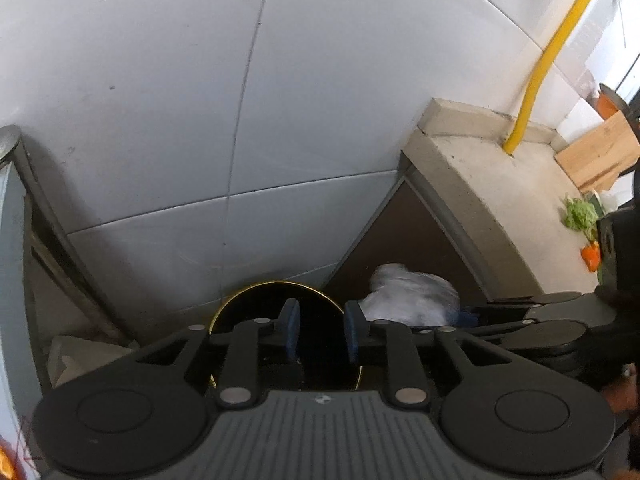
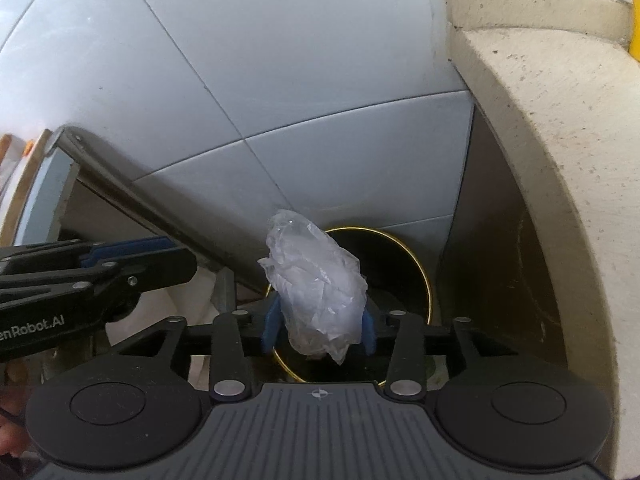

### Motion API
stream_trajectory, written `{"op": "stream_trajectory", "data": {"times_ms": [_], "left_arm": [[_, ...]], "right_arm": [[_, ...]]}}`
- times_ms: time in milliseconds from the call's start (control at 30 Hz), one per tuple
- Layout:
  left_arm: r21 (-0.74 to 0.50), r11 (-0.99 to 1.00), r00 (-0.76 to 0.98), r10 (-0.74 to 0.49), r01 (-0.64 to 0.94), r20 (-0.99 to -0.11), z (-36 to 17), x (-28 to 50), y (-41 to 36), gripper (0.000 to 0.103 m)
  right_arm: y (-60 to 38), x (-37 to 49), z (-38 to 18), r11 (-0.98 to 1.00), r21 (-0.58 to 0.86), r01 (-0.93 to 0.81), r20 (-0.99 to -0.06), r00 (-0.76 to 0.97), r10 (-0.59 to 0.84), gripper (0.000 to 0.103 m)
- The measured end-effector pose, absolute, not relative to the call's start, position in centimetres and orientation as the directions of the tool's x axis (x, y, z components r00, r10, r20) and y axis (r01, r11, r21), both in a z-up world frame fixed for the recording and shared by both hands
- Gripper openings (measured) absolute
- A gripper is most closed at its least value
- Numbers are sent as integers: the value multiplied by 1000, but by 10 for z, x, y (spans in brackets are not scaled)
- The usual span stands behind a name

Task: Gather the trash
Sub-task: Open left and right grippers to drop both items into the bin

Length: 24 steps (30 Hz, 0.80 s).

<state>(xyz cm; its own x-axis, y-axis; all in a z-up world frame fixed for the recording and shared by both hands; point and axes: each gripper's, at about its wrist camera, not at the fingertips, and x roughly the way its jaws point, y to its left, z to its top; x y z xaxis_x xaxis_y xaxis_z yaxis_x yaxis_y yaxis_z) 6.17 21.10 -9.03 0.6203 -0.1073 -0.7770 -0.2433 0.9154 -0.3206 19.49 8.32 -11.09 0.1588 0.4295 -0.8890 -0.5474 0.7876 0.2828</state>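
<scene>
A round black bin with a gold rim (image 1: pixel 224 312) stands on the floor against the tiled wall, between two cabinets. My left gripper (image 1: pixel 322 332) hangs over its mouth, pads a little apart with nothing between them. My right gripper (image 2: pixel 320 328) is also above the bin (image 2: pixel 424 280), and its blue pads touch both sides of a crumpled clear plastic bag (image 2: pixel 316 280) that sticks out forward. In the left wrist view the bag (image 1: pixel 408 296) looks blurred, just right of the bin at the right gripper's (image 1: pixel 492 316) tips. The left gripper (image 2: pixel 176 256) shows side-on at the left of the right wrist view.
A beige stone counter (image 1: pixel 500 184) rises on the right, carrying a yellow pipe (image 1: pixel 552 52), a wooden board (image 1: pixel 600 152), green leafy scraps (image 1: pixel 580 214) and an orange piece (image 1: pixel 591 254). A grey cabinet frame (image 1: pixel 44 200) slants at the left. The grey tiled wall (image 1: pixel 160 100) is close behind.
</scene>
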Motion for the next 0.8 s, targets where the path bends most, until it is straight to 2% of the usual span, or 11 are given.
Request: {"op": "stream_trajectory", "data": {"times_ms": [200, 567, 700, 800], "left_arm": [[-328, 907, 633, -94, -263, -768, -90, 61, 218, 19], [-304, 930, 652, -101, -206, -752, -85, 63, 214, 19], [-278, 939, 655, -82, -201, -752, -83, 62, 212, 20], [-249, 949, 655, -62, -196, -753, -82, 63, 207, 27]], "right_arm": [[90, 197, -118, 790, 267, -552, -895, 162, 416, 59], [86, 190, -114, 811, 252, -528, -901, 179, 396, 59], [82, 185, -105, 813, 239, -530, -896, 202, 395, 62], [77, 181, -99, 816, 237, -527, -891, 217, 398, 62]]}}
